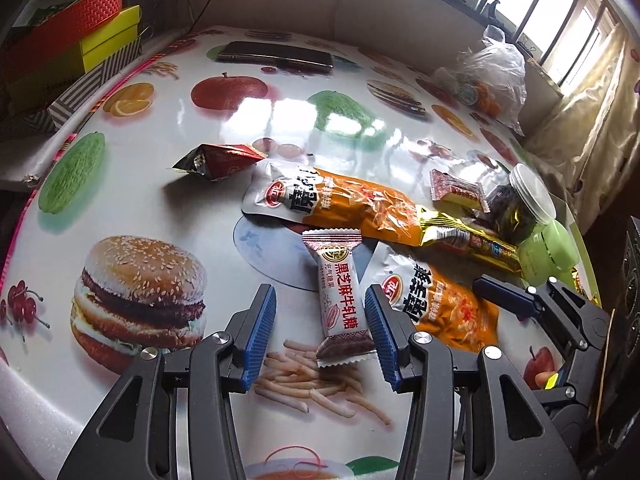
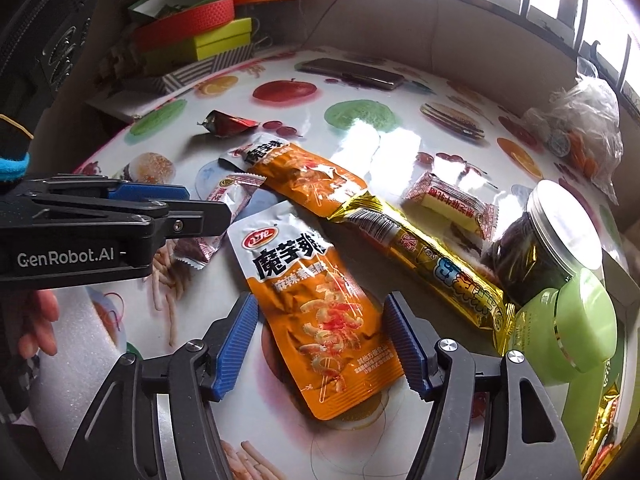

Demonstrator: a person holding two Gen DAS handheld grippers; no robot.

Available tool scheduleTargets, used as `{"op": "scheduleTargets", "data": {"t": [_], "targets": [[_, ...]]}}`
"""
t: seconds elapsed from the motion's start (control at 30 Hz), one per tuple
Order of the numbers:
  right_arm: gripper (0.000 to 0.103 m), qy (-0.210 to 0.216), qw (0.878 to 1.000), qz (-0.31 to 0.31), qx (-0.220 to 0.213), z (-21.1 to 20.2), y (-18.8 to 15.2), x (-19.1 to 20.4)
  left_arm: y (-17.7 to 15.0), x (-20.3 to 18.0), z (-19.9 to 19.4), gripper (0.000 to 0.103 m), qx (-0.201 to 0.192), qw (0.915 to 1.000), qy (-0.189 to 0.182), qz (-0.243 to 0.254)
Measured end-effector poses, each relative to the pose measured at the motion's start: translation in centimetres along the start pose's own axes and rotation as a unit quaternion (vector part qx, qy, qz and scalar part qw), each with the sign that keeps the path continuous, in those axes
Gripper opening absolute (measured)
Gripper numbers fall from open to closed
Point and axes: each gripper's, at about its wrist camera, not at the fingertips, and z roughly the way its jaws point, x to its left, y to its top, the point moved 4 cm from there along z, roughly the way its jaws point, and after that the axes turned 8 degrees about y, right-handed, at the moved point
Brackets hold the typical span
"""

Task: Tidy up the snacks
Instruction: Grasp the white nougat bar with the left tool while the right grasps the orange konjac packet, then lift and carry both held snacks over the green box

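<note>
My left gripper (image 1: 320, 332) is open, its blue pads on either side of a pink sesame nougat candy (image 1: 340, 300) lying on the table. My right gripper (image 2: 320, 340) is open around the near orange konjac pouch (image 2: 316, 308), which lies flat. A second orange konjac pouch (image 2: 304, 172) lies behind it. A gold sausage stick (image 2: 432, 268), a yellow-and-red wafer pack (image 2: 448, 204) and a dark red packet (image 2: 226, 122) lie nearby. The left gripper also shows at the left in the right wrist view (image 2: 208, 212).
A dark jar with a clear lid (image 2: 548, 240) and a green jar (image 2: 576, 324) lie at the right. A phone (image 1: 276, 56) lies at the table's far side. A plastic bag (image 1: 492, 76) sits far right. Stacked coloured boxes (image 1: 80, 32) stand beyond the left edge.
</note>
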Motion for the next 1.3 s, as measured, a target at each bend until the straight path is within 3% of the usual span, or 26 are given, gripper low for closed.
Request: {"op": "scheduleTargets", "data": {"t": [0.27,0.33,0.63,0.67,0.73,0.77,0.9,1.1,1.3], "targets": [[0.065,0.006,1.0,-0.002,0.011,0.1,0.2,-0.2,0.0,0.2,0.1,0.048,-0.002,0.9999,0.015,0.0],[0.049,0.012,1.0,-0.008,0.012,0.0,0.3,0.2,0.1,0.4,0.1,0.048,-0.002,0.9999,0.016,-0.005],[0.04,-0.002,1.0,-0.008,0.003,-0.2,0.0,1.0,0.0,0.7,-0.1,0.047,-0.007,0.9999,0.01,-0.006],[0.04,-0.002,1.0,-0.007,0.002,-0.3,-0.1,1.0,-0.1,0.7,-0.1,0.045,-0.009,0.9999,0.013,-0.006],[0.04,-0.001,1.0,-0.005,-0.004,-0.3,-0.2,1.0,-0.1,0.7,-0.1,0.024,-0.008,0.9999,0.01,-0.008],[0.04,0.0,1.0,-0.002,-0.005,-0.4,-0.2,0.9,-0.2,0.8,-0.1,0.022,-0.007,0.9999,0.011,-0.009],[0.037,0.002,1.0,0.01,-0.012,-0.6,-0.4,0.8,-0.3,0.7,-0.2,0.02,-0.008,0.9999,0.009,-0.006],[0.024,0.006,0.999,0.021,-0.027,-1.3,-0.5,0.8,-0.6,0.4,-0.3,0.019,-0.007,0.9999,0.006,-0.006],[0.021,0.001,0.999,0.023,-0.035,-1.7,-0.7,0.9,-1.2,-0.3,-0.7,0.019,-0.007,1.0,0.003,-0.001]]}}
